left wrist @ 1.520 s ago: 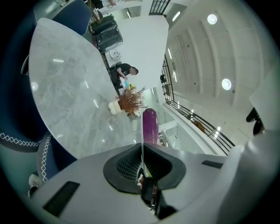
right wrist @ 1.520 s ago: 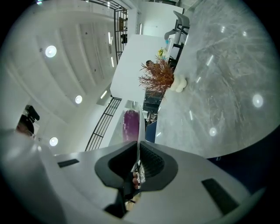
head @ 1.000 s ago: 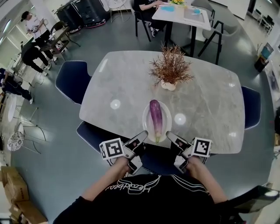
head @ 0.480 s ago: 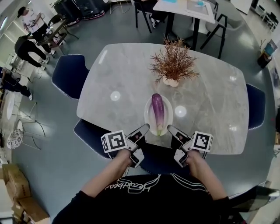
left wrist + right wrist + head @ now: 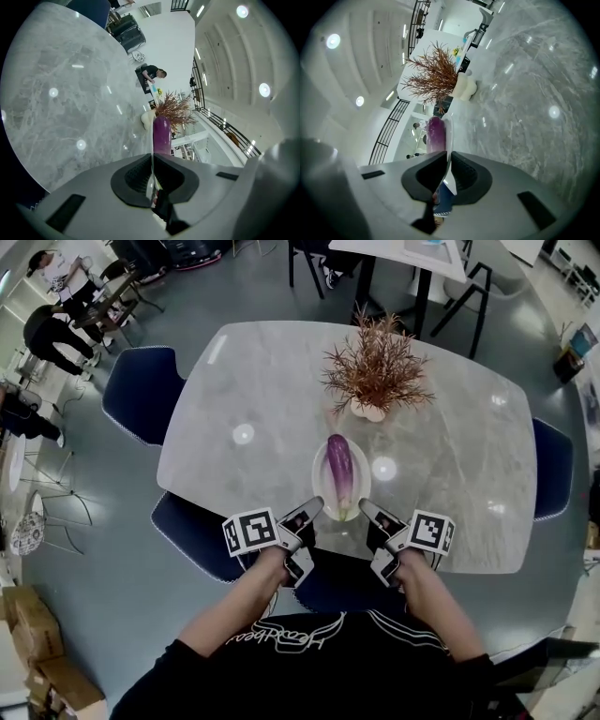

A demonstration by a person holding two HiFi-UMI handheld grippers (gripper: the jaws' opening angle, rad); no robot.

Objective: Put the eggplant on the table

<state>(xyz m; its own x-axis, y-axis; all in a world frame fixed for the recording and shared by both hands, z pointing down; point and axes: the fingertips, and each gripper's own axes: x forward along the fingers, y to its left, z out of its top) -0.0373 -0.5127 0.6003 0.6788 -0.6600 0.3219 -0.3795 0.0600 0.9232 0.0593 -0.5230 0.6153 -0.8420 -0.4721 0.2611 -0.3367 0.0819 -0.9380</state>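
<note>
A long purple eggplant (image 5: pixel 340 463) lies on a white oval plate (image 5: pixel 322 476) over the near side of the grey marble table (image 5: pixel 253 390). My left gripper (image 5: pixel 314 508) is shut on the plate's near left rim and my right gripper (image 5: pixel 367 510) is shut on its near right rim. In the left gripper view the plate (image 5: pixel 152 161) shows edge-on between the pads of the left gripper (image 5: pixel 151 177), with the eggplant (image 5: pixel 162 133) beyond. The right gripper view shows the same for the right gripper (image 5: pixel 446 176), plate (image 5: pixel 448 136) and eggplant (image 5: pixel 436 133). Whether the plate rests on the table I cannot tell.
A dry reddish plant in a white pot (image 5: pixel 375 371) stands on the table just behind the plate. Blue chairs sit at the left (image 5: pixel 141 395), right (image 5: pixel 553 465) and near side (image 5: pixel 197 531). People stand at the far left (image 5: pixel 56 329). Another table (image 5: pixel 412 254) is behind.
Both grippers have carried the plate with the eggplant forward and lower over the table's near edge. Their grip on the rim is unchanged.
</note>
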